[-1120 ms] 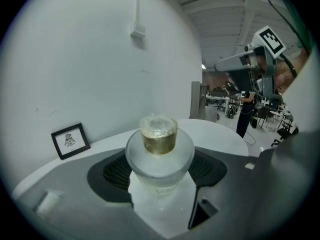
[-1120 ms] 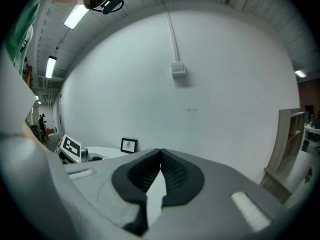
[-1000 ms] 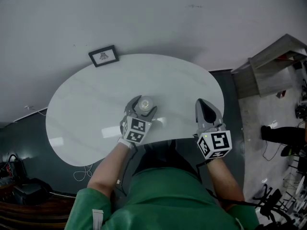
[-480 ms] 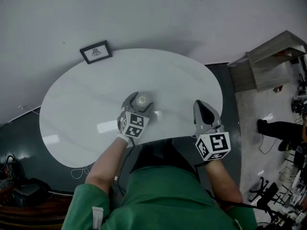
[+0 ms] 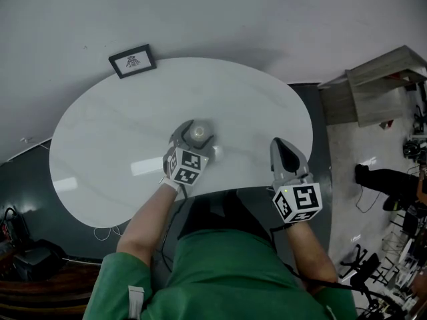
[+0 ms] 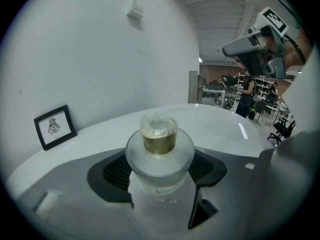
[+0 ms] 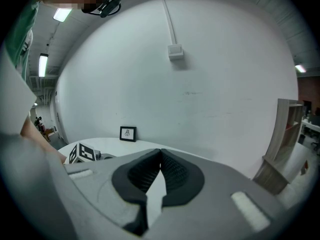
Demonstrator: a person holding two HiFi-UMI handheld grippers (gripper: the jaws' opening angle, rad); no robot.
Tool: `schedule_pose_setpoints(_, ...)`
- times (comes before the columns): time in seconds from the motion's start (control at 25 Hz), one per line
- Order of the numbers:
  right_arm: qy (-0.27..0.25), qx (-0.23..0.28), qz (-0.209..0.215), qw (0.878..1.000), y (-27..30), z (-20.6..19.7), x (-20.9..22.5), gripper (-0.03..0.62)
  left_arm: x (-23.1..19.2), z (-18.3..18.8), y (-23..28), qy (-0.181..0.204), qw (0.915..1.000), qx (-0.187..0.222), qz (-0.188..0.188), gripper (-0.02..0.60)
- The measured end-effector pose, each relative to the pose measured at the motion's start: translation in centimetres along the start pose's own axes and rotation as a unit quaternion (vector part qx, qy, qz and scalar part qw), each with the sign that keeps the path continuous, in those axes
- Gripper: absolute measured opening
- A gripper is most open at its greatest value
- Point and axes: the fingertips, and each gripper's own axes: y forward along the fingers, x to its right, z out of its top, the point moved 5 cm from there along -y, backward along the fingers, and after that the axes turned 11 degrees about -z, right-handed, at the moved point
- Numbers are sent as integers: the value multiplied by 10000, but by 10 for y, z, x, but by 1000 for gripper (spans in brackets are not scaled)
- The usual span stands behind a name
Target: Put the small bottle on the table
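Observation:
The small bottle (image 5: 198, 131) is frosted glass with a clear cap over amber liquid. It stands upright near the middle of the white oval table (image 5: 113, 132). My left gripper (image 5: 195, 127) is shut on the bottle, one jaw on each side of its body. In the left gripper view the bottle (image 6: 159, 151) fills the gap between the dark pads (image 6: 116, 171), with its reflection on the tabletop below. My right gripper (image 5: 283, 145) hovers at the table's near right edge, shut and empty; its pads (image 7: 172, 171) meet at the tips.
A small black-framed picture (image 5: 131, 61) stands at the table's far left edge against the white wall. A wooden shelf unit (image 5: 380, 85) stands to the right on the floor. Cables and dark gear (image 5: 20, 255) lie at the lower left.
The head view has shifted a little, so the table sits slightly higher and further left in the frame. Both grippers keep their places; the left stays on the bottle.

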Motion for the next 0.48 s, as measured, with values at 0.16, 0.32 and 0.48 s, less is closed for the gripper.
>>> schedule_pose_setpoints(0.16, 5, 17, 3, 10000, 3, 1, 0, -5, 1, -1, 1, 50, 10000, -23, -36, 342)
schedule_pose_setpoints(0.32, 7, 6, 37, 10000, 4, 0, -2, -5, 3, -2, 3, 77, 9999, -33, -73, 342)
schedule_pose_setpoints(0.48, -5, -6, 84, 10000, 3, -1, -5, -5, 7, -5, 6, 96, 9999, -82, -103, 342)
